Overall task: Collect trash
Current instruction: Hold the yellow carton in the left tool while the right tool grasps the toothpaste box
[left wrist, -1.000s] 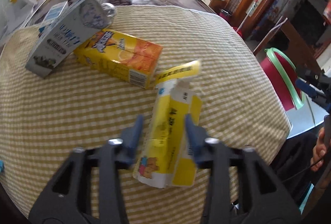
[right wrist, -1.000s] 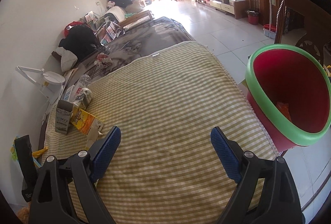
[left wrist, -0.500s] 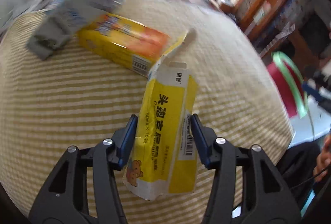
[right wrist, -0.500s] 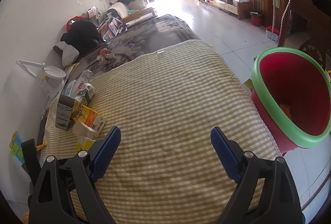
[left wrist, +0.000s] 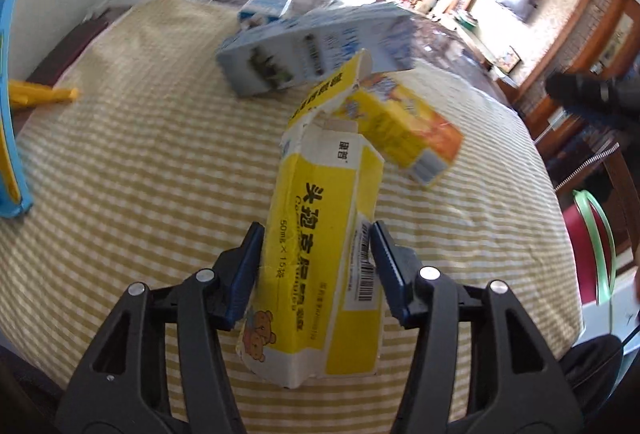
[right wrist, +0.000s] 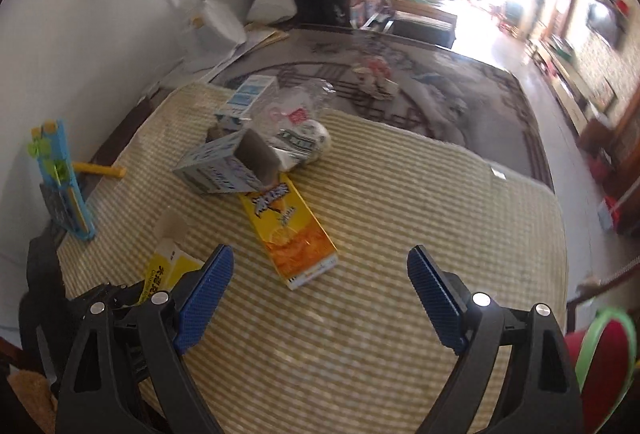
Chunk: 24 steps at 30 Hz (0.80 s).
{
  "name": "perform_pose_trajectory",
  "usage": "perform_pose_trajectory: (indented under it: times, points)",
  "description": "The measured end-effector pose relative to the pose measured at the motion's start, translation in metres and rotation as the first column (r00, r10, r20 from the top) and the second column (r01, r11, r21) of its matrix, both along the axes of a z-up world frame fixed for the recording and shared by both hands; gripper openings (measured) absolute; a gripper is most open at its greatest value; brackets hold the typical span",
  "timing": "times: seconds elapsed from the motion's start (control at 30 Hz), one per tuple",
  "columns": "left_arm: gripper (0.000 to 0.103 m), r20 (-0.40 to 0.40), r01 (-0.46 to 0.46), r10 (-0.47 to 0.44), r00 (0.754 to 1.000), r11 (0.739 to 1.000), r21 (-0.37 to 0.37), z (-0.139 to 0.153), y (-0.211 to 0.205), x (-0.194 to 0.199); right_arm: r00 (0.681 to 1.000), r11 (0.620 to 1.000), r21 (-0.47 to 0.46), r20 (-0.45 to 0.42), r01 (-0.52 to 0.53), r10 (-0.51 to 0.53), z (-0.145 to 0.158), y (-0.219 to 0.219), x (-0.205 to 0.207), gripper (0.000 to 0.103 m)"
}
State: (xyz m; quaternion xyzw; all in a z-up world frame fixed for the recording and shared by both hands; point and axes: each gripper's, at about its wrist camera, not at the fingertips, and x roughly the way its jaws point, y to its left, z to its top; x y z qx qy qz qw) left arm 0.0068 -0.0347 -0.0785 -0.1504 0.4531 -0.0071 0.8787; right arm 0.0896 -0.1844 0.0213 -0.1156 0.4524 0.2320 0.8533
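- The yellow medicine box (left wrist: 320, 258) sits between the blue pads of the left hand-held gripper (left wrist: 318, 266); both pads press on its sides, so it is pinched. Its torn top flap points away from the camera (a bear cartoon shows at the near end). The jaws have just eased slightly apart, with the box between them and the pads on its sides.
- In the right wrist view the same box (right wrist: 170, 274) shows at the near left edge of the checked cloth (right wrist: 400, 234), mostly hidden behind a black gripper body.
- Just beyond it lies an orange juice carton (left wrist: 404, 129), flat on the cloth, its far end tucked under a grey-blue milk carton (left wrist: 316, 45) that leans across it.
- Farther off, a small blue-and-white box (right wrist: 250, 93) and a crumpled clear plastic bag (right wrist: 298, 117) lie close together on the cloth.
- The right hand-held gripper (right wrist: 320, 298) is spread wide with nothing between its pads, above bare cloth.
- A red bin with a green rim (right wrist: 604, 358) stands off the near right corner of the surface.
- A blue-and-yellow plastic toy (right wrist: 60, 177) stands at the left edge.
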Motion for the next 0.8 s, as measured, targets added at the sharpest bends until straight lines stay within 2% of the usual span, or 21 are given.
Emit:
perform_pose_trajectory:
  times: [0.07,0.2,0.23,0.37,0.43,0.5,0.57,0.6,0.63,0.67,0.73,0.8]
  points:
    - [0.054,-0.024,-0.025,0.024,0.999,0.999,-0.041,-0.007,0.01,0.003,0.993,0.987,-0.108,0.014,-0.118,0.12,0.0,0.04,0.011,0.086]
    - [0.055,-0.027,-0.053,0.051,0.998,0.994,-0.096,-0.009,0.022,0.006,0.955,0.907,-0.31,-0.008,-0.284,0.296,-0.012,0.103,0.031,0.086]
    - [0.055,-0.026,-0.059,0.056,0.998,0.992,-0.108,-0.009,0.025,0.007,0.943,0.875,-0.365,-0.023,-0.317,0.332,-0.018,0.12,0.037,0.085]
    - [0.055,-0.026,-0.081,0.078,0.997,0.983,-0.164,-0.011,0.033,0.01,0.902,0.772,-0.477,-0.131,-0.421,0.411,-0.045,0.161,0.05,0.086]
    - [0.056,-0.026,-0.085,0.082,0.996,0.979,-0.185,-0.011,0.036,0.01,0.878,0.692,-0.553,-0.178,-0.463,0.445,-0.066,0.178,0.052,0.085]
    - [0.056,-0.026,-0.084,0.081,0.996,0.977,-0.197,-0.011,0.036,0.01,0.863,0.646,-0.59,-0.205,-0.485,0.461,-0.08,0.188,0.054,0.085]
    - [0.056,-0.027,-0.085,0.081,0.996,0.974,-0.209,-0.012,0.036,0.009,0.861,0.644,-0.583,-0.232,-0.495,0.452,-0.085,0.19,0.056,0.083]
    - [0.056,-0.028,-0.087,0.083,0.996,0.972,-0.217,-0.012,0.037,0.01,0.86,0.657,-0.561,-0.25,-0.504,0.445,-0.086,0.189,0.057,0.081]
    - [0.056,-0.029,-0.091,0.087,0.996,0.97,-0.227,-0.013,0.038,0.009,0.858,0.668,-0.542,-0.261,-0.51,0.443,-0.085,0.187,0.058,0.071]
    - [0.056,-0.03,-0.095,0.09,0.995,0.967,-0.234,-0.013,0.039,0.009,0.857,0.678,-0.526,-0.27,-0.513,0.44,-0.084,0.184,0.058,0.052]
    - [0.057,-0.03,-0.098,0.094,0.995,0.966,-0.241,-0.013,0.04,0.009,0.86,0.714,-0.478,-0.293,-0.511,0.419,-0.084,0.176,0.061,0.046]
    - [0.058,-0.029,-0.098,0.093,0.995,0.965,-0.243,-0.013,0.04,0.009,0.864,0.744,-0.442,-0.306,-0.501,0.4,-0.083,0.166,0.063,0.044]
